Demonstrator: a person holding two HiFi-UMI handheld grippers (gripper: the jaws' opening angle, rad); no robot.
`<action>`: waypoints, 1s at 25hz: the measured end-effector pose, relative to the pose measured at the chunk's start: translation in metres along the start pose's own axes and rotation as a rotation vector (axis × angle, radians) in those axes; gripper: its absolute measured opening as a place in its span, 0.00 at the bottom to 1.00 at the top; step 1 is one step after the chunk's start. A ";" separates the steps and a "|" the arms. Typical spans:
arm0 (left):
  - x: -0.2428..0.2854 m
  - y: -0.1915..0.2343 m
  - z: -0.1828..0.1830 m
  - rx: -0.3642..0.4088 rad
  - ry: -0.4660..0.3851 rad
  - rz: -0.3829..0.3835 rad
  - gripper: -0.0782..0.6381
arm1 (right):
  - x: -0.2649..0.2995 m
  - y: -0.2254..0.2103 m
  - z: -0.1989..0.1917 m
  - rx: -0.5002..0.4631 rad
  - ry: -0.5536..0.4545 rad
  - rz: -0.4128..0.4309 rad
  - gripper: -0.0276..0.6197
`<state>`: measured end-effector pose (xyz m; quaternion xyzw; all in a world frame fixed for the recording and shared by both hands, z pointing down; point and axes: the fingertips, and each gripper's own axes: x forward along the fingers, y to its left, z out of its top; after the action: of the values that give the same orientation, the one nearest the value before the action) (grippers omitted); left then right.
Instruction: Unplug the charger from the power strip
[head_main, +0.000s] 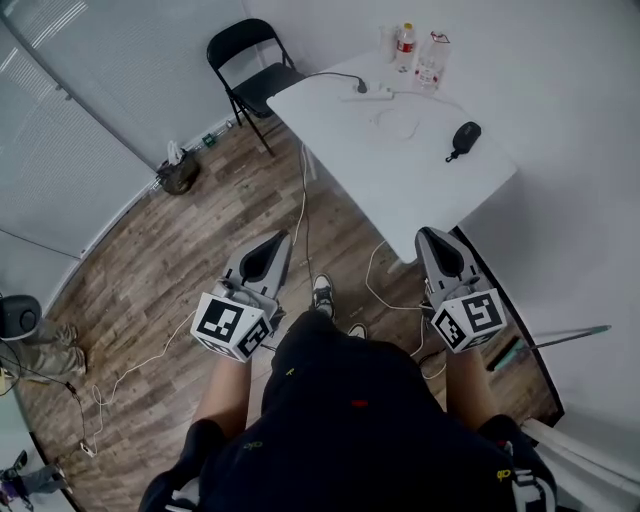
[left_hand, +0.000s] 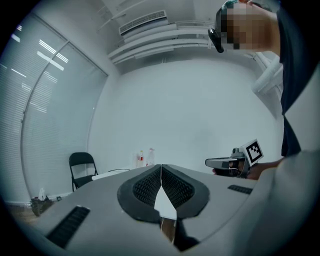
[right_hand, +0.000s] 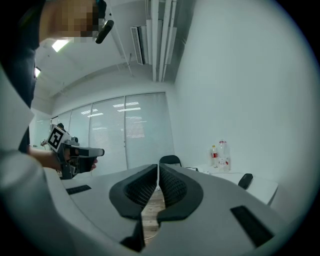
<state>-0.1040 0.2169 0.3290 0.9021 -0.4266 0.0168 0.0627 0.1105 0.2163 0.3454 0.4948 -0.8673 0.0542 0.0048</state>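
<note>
The left hand-held gripper (head_main: 272, 243) and the right hand-held gripper (head_main: 437, 243) are both held level in front of the person, well apart from each other. Each has its jaws pressed together with nothing between them. They sit over the wooden floor (head_main: 190, 260), just beyond the person's shoes (head_main: 322, 293), and thin white cables (head_main: 372, 290) trail across the boards between them and the white desk (head_main: 400, 180). The desk's near corner lies ahead of the right gripper. On it a black mouse (head_main: 465, 134) sits nearest, with a loose white cord (head_main: 397, 120) further in. The power strip (head_main: 370, 94) lies at the far end, well away from both grippers, with the charger (head_main: 361, 86) seated in it and its black lead running left. Two bottles (head_main: 405, 42) stand just beyond it. A black folding chair (head_main: 250, 72) stands at the desk's far left, and a dark bag (head_main: 178, 173) lies on the floor by the left wall.
</note>
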 end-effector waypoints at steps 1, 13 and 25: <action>0.004 0.003 -0.001 -0.002 0.002 -0.004 0.14 | 0.003 -0.002 -0.001 0.000 0.003 -0.002 0.09; 0.075 0.089 -0.012 -0.051 0.026 -0.018 0.14 | 0.093 -0.040 -0.009 0.007 0.053 -0.045 0.09; 0.172 0.223 0.006 -0.076 0.027 -0.059 0.14 | 0.255 -0.080 0.026 -0.066 0.042 -0.071 0.09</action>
<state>-0.1669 -0.0557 0.3591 0.9110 -0.3991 0.0106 0.1033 0.0502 -0.0455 0.3425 0.5237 -0.8501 0.0360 0.0413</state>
